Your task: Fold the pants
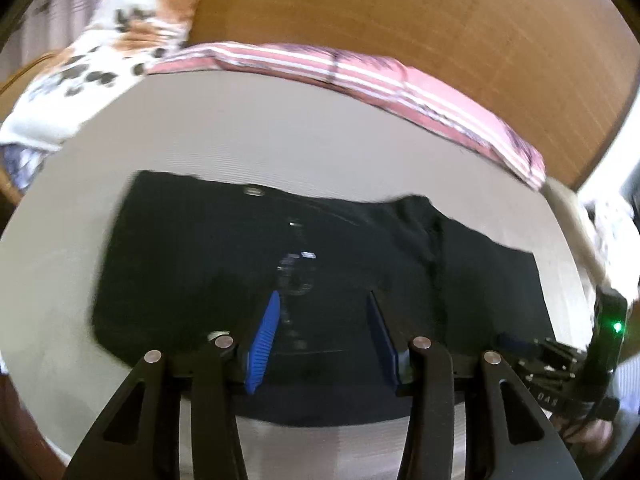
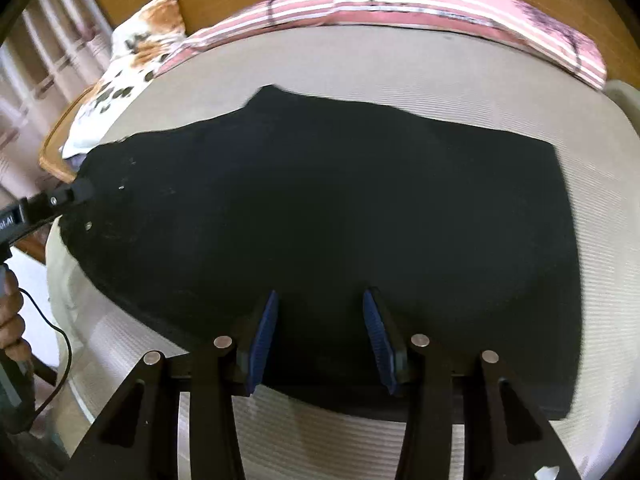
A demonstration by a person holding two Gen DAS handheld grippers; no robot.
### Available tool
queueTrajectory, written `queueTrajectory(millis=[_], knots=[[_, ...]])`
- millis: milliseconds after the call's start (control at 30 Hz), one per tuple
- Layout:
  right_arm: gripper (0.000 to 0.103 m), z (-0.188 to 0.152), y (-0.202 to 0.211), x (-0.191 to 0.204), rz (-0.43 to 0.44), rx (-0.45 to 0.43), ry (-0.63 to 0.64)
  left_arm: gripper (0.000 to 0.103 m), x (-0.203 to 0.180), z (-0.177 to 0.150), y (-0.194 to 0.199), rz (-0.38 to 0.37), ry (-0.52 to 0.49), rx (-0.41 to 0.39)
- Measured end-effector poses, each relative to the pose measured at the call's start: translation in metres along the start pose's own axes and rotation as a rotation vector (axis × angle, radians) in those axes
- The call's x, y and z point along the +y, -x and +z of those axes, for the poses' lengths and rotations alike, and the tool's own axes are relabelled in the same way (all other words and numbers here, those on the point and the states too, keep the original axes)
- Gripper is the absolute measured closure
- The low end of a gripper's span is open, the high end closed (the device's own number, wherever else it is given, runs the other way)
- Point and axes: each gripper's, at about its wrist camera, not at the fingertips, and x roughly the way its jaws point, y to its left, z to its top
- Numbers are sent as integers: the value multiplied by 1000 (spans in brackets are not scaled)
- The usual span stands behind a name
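Observation:
Black pants [image 1: 224, 264] lie flat on a pale bed sheet [image 1: 280, 128], folded into a wide dark shape; they also fill the right wrist view [image 2: 340, 208]. My left gripper [image 1: 324, 300] is open, its blue pads just above the pants' near edge, with metal buttons or rivets ahead. My right gripper [image 2: 320, 300] is open over the near edge of the pants farther along. The right gripper's body shows at the right of the left wrist view [image 1: 560, 356]. The left gripper's body shows at the left of the right wrist view [image 2: 52, 200].
A pink striped pillow [image 1: 400, 80] lies along the far side by a wooden headboard [image 1: 400, 12]. A floral pillow [image 1: 100, 56] sits at the far left. A cable [image 2: 60, 360] hangs at the bed's left edge near a hand [image 2: 12, 320].

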Motion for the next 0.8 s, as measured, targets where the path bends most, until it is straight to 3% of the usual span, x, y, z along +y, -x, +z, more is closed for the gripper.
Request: queueTrajectory(millis=[300,533,667,800], knots=[[59,6,-13,42,93,43,80,56,50,-9,27,18,150,-25],[50,8,-9,49,171,43,43,56,97,-21,42,-14,362,-21],[42,11,-2,43,195,21,5,56,130,-38,39,-87,545,7],[42,13,1,39,206,7,-22,56,150,-54,26,-150,690,51]])
